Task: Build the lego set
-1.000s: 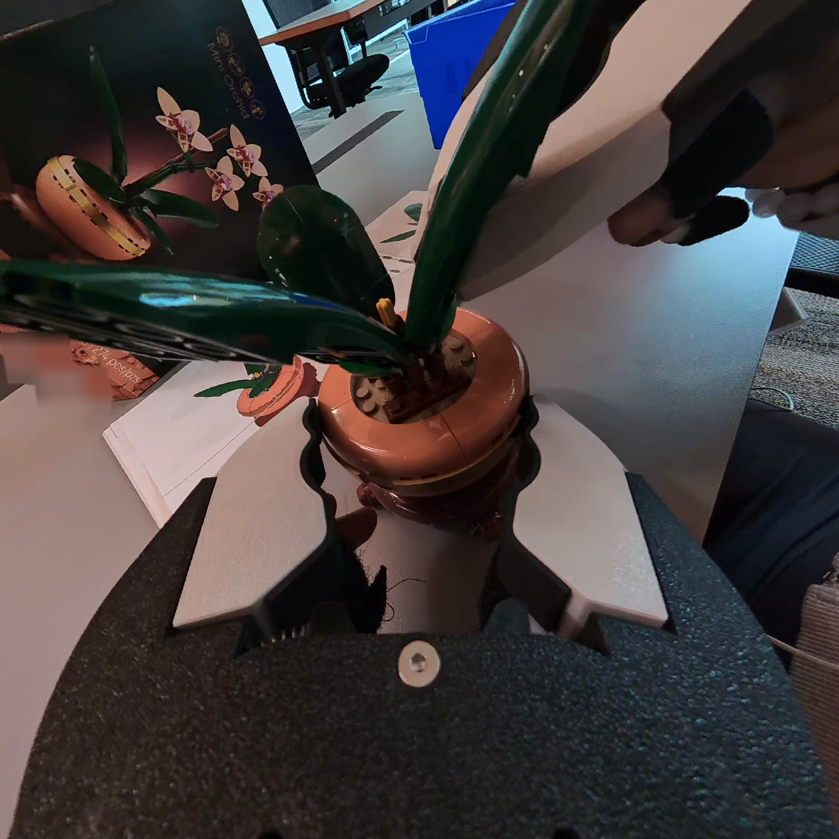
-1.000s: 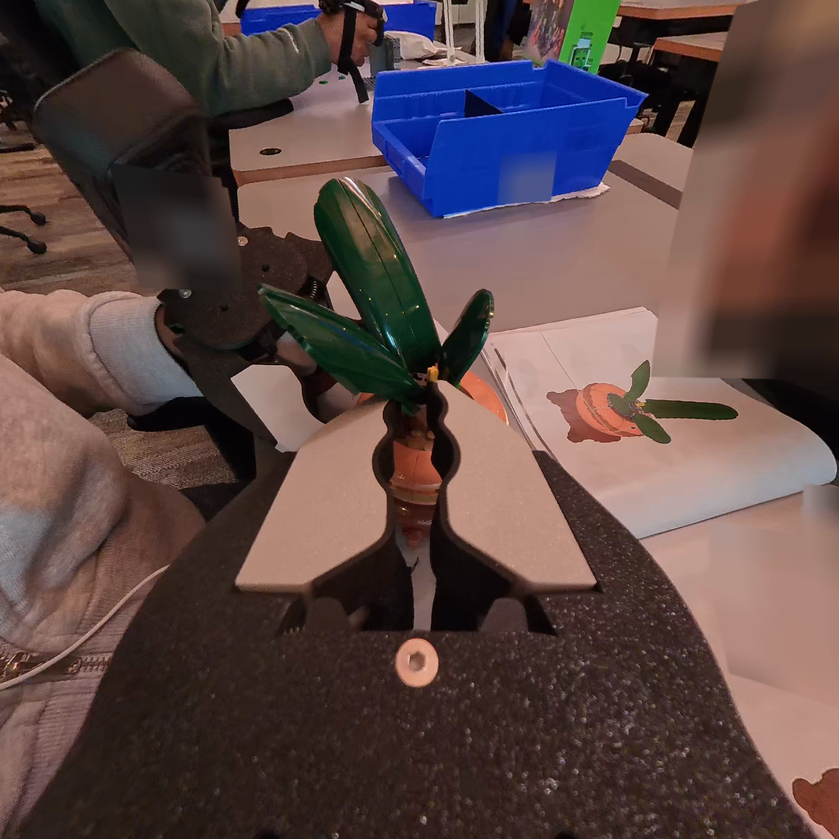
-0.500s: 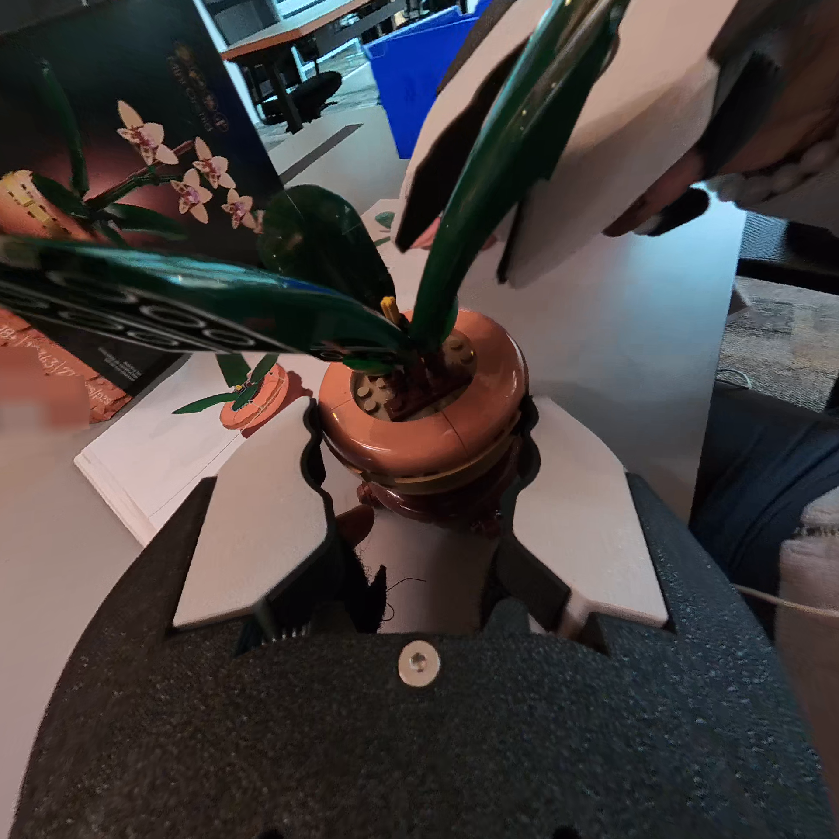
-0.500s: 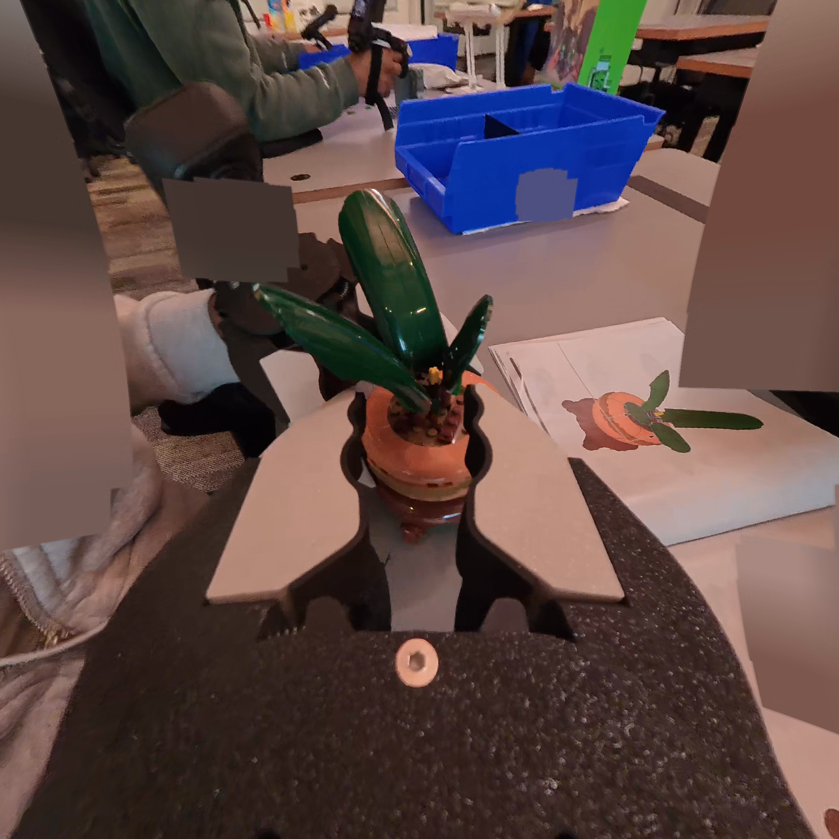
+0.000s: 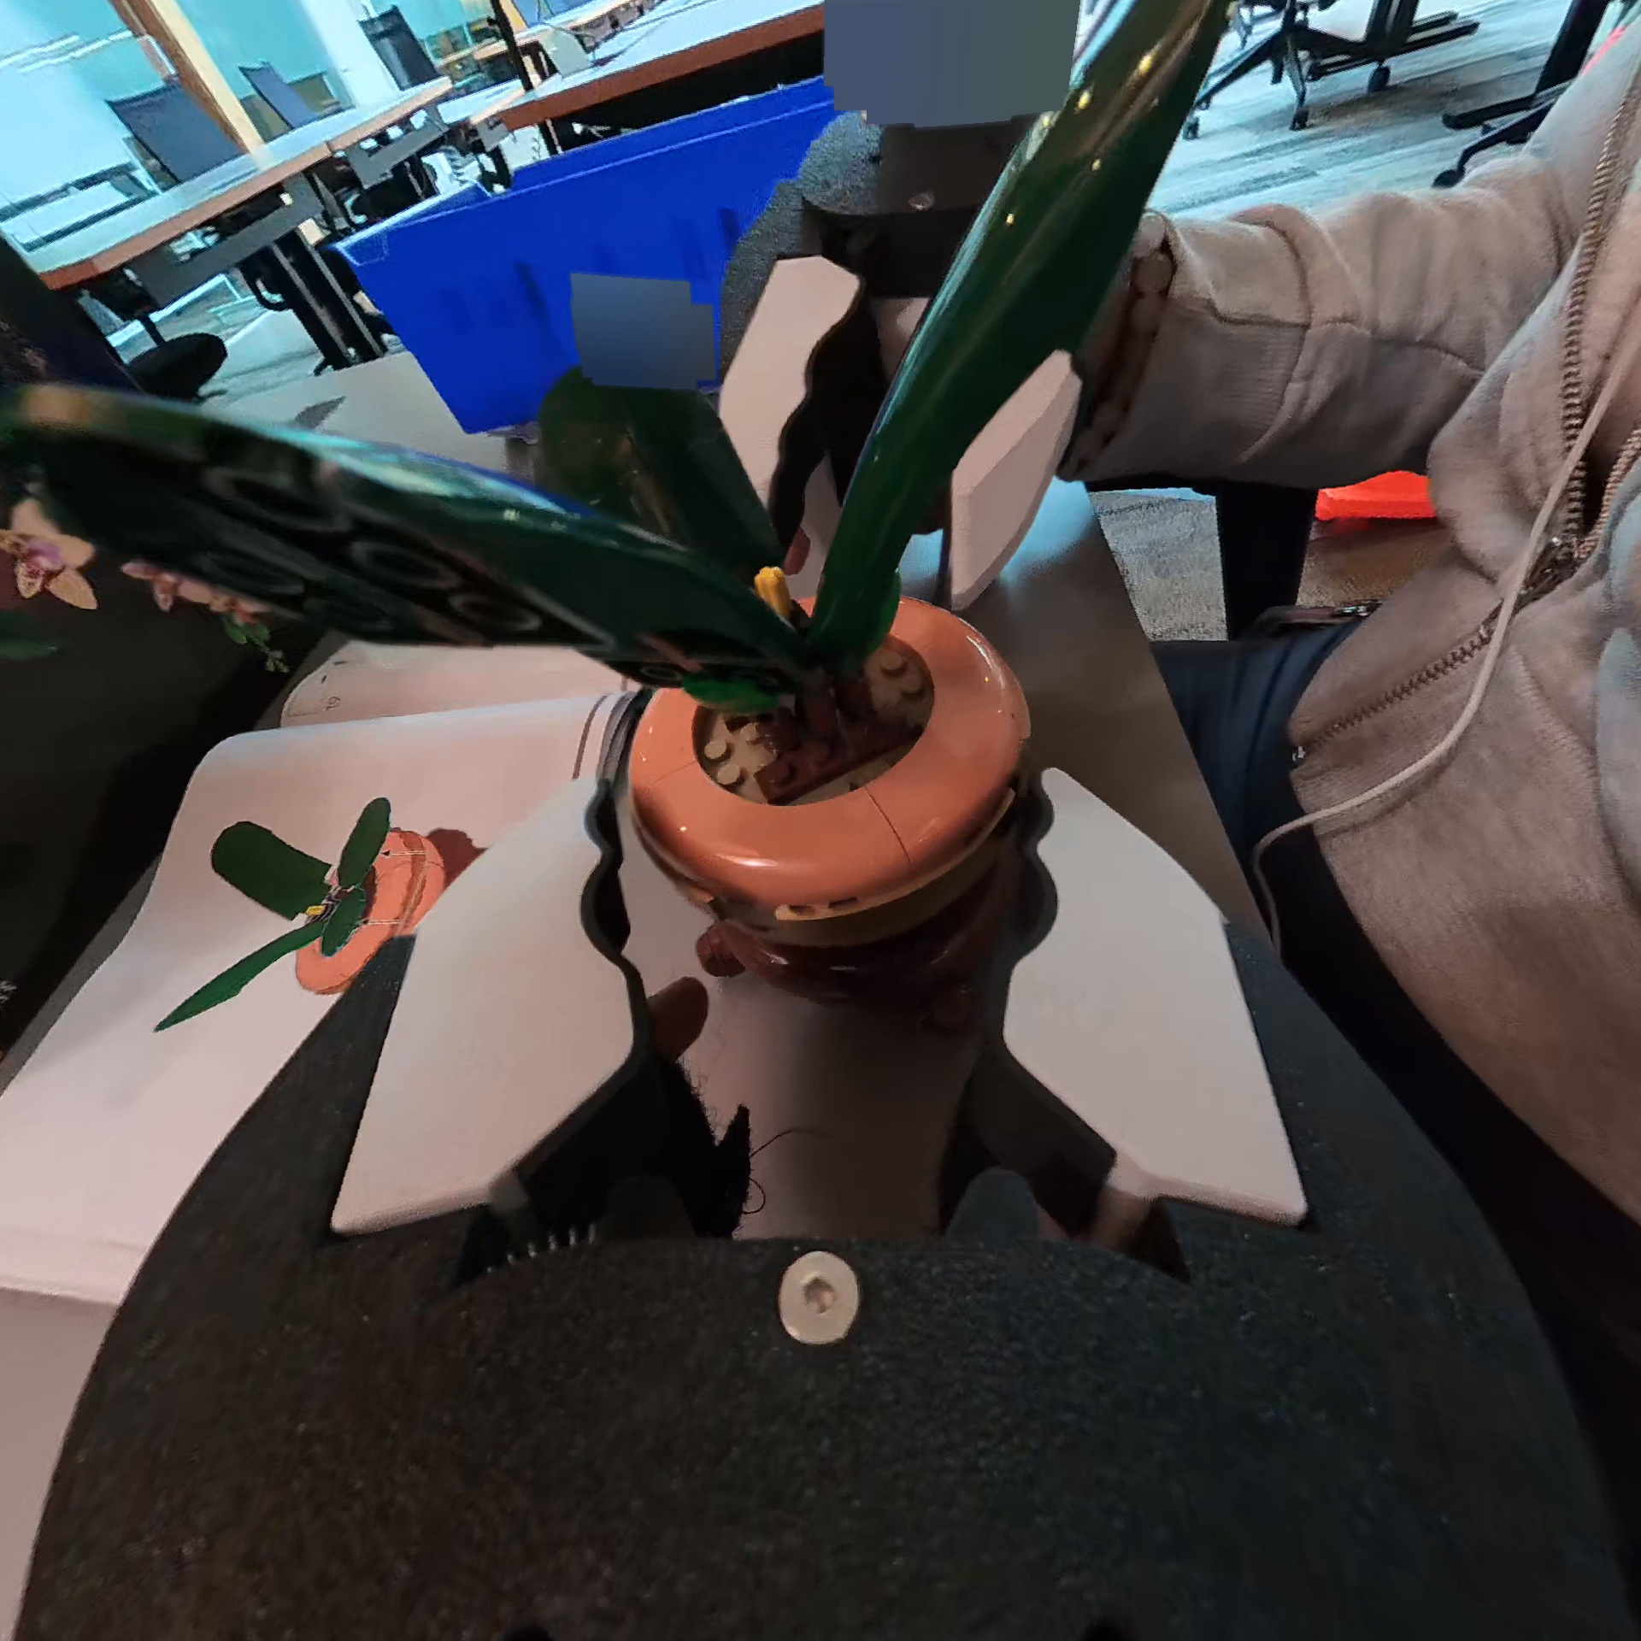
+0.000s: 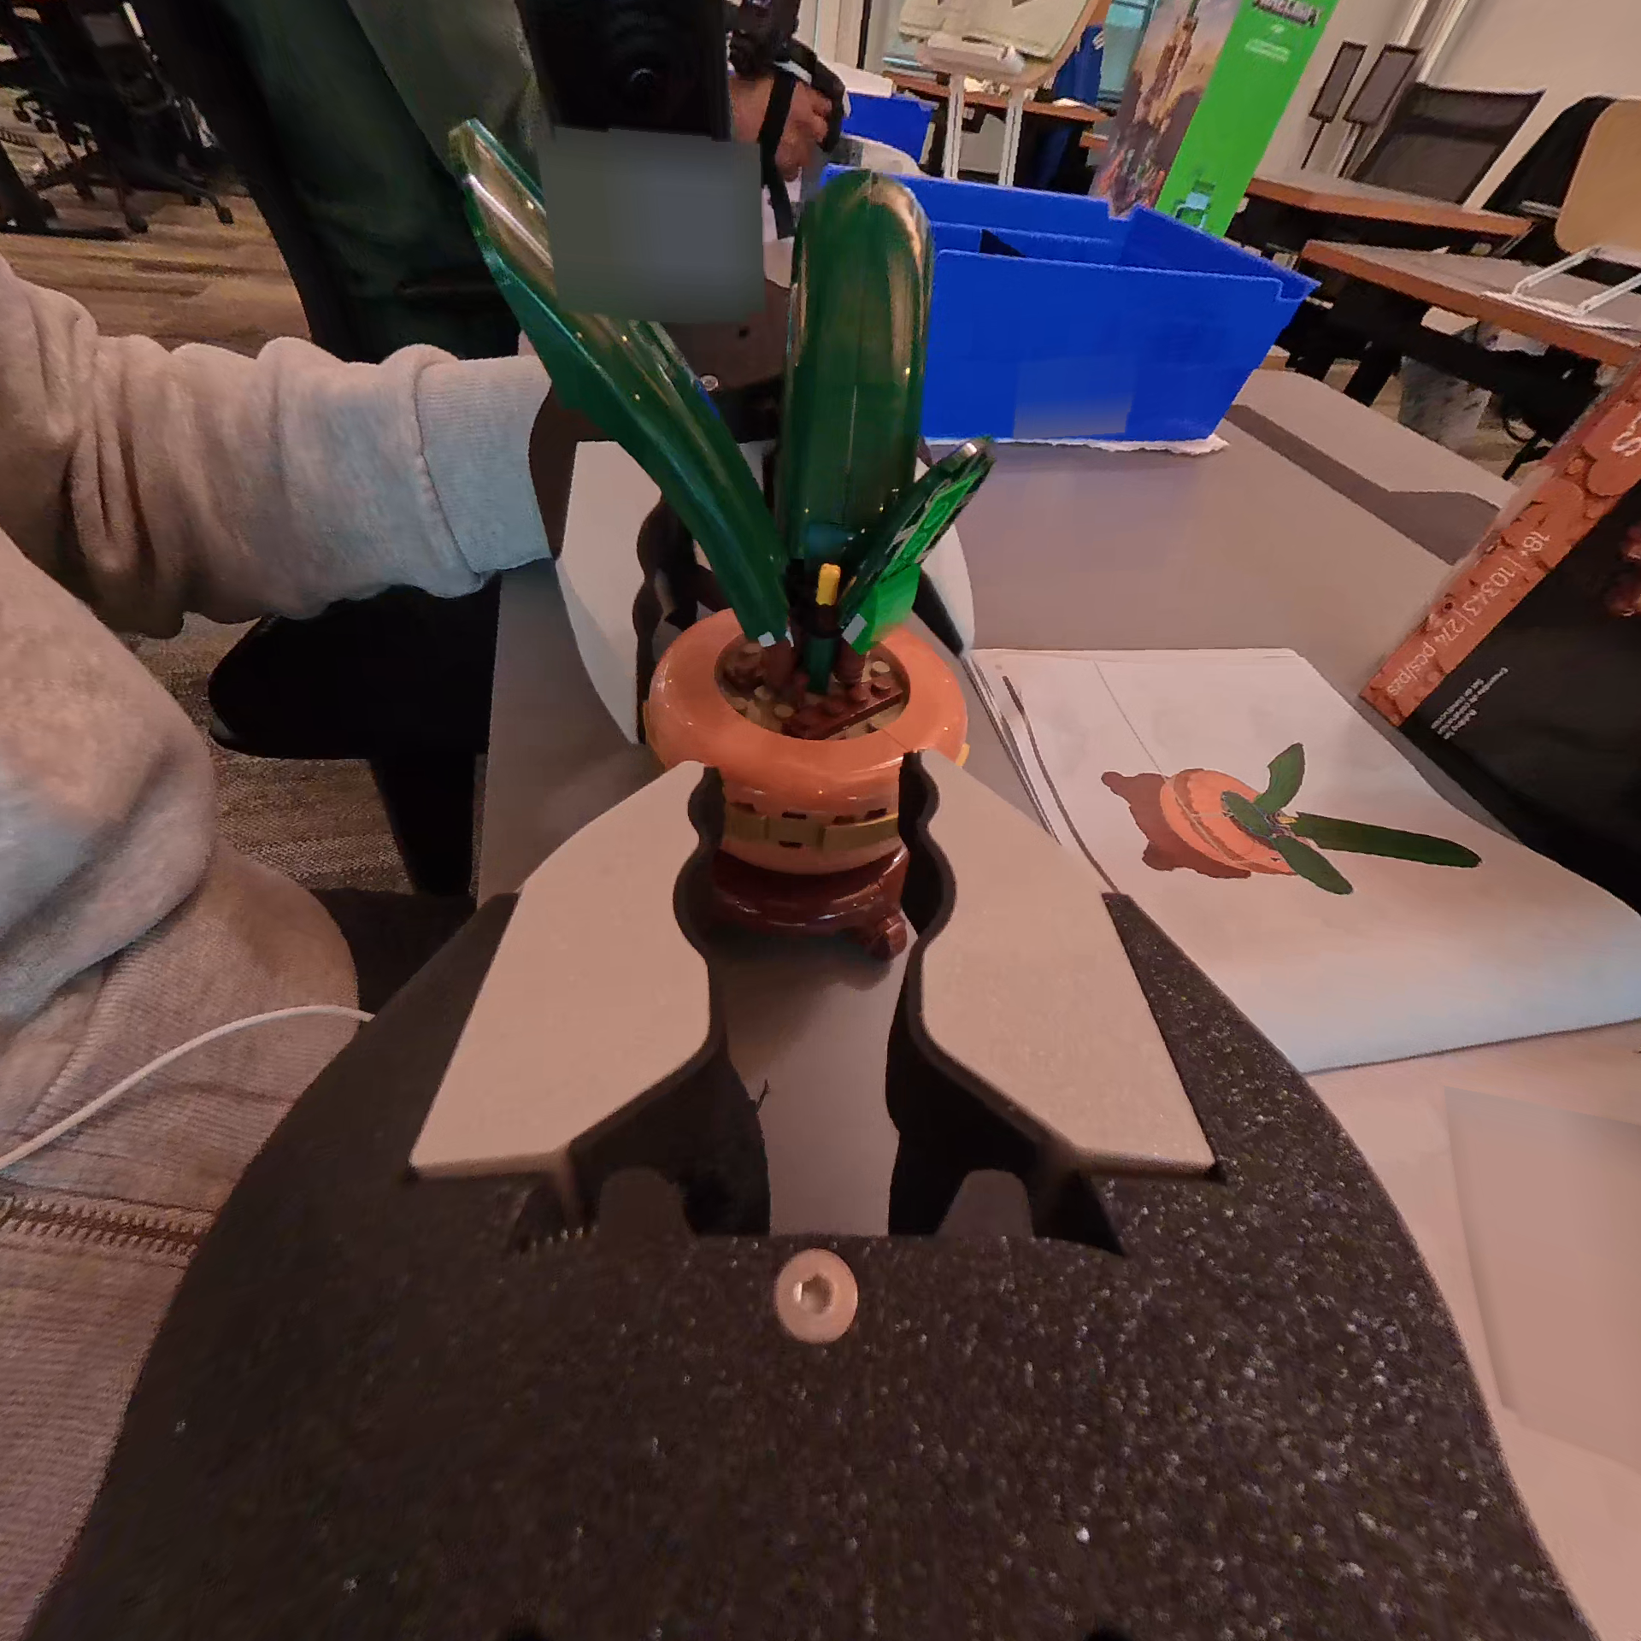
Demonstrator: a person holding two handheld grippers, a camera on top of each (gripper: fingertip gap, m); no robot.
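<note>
Now the left gripper (image 5: 821,835) clamps the lego pot (image 5: 826,799) (leaves upright), while the right gripper (image 6: 804,799) brackets it, contact unclear.

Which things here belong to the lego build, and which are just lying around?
Job:
- terracotta brick pot with dark green leaves
- left gripper, shut on it
- right gripper, open around it
- open white instruction booklet
- dark set box

Lying about:
- blue plastic bin
</note>
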